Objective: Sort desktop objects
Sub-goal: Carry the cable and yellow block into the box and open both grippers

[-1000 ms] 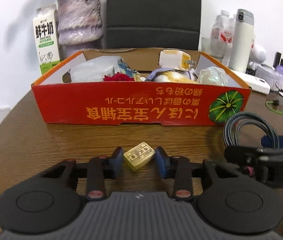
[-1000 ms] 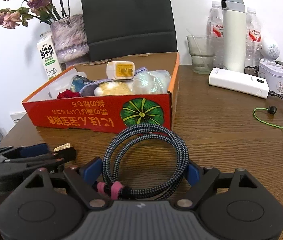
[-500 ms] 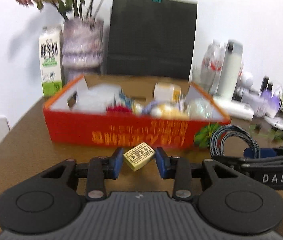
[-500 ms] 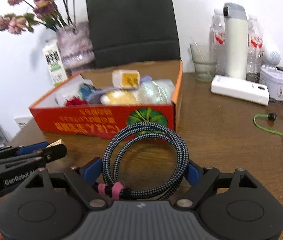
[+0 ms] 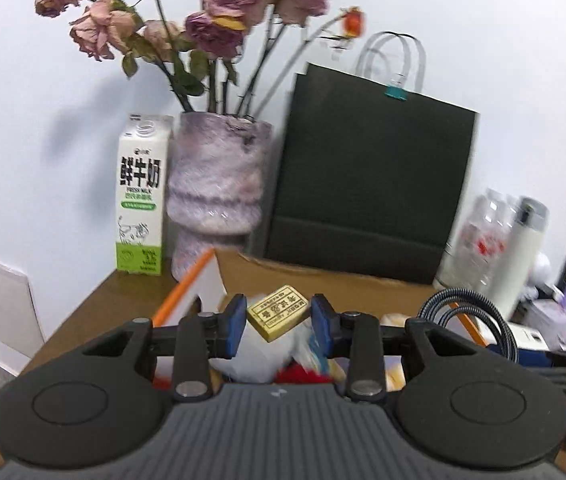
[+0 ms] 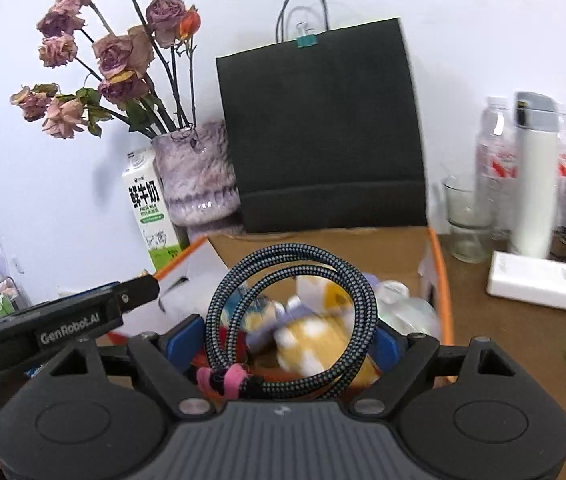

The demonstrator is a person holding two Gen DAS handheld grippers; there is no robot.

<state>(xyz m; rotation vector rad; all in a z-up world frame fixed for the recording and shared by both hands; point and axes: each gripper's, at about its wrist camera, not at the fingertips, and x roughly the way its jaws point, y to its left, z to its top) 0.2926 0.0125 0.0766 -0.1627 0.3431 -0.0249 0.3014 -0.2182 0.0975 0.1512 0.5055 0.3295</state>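
Now left gripper (image 5: pixel 278 319) clamps yellow eraser (image 5: pixel 278 312); right gripper (image 6: pixel 283 340), spread wide, grips coiled cable (image 6: pixel 295 320) over orange box (image 6: pixel 441 280).

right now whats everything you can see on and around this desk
eraser: 1, yellow, clamped in left gripper above the box
coiled cable: 1, black-and-white braid with pink tie, held in right gripper above the box
cardboard box: 1, orange rim, brown inside, desk centre, full of mixed items
paper bag: 1, black, behind box
vase: 1, purple-white, dried roses, left of bag
milk carton: 1, white and green, left of vase
thermos: 1, white, right
water bottles: 2, clear, beside thermos
glass: 1, clear, left of thermos
power bank: 1, white, right of box
desk: 1, brown wood
left gripper: 1, black, blue pads
right gripper: 1, black, blue pads
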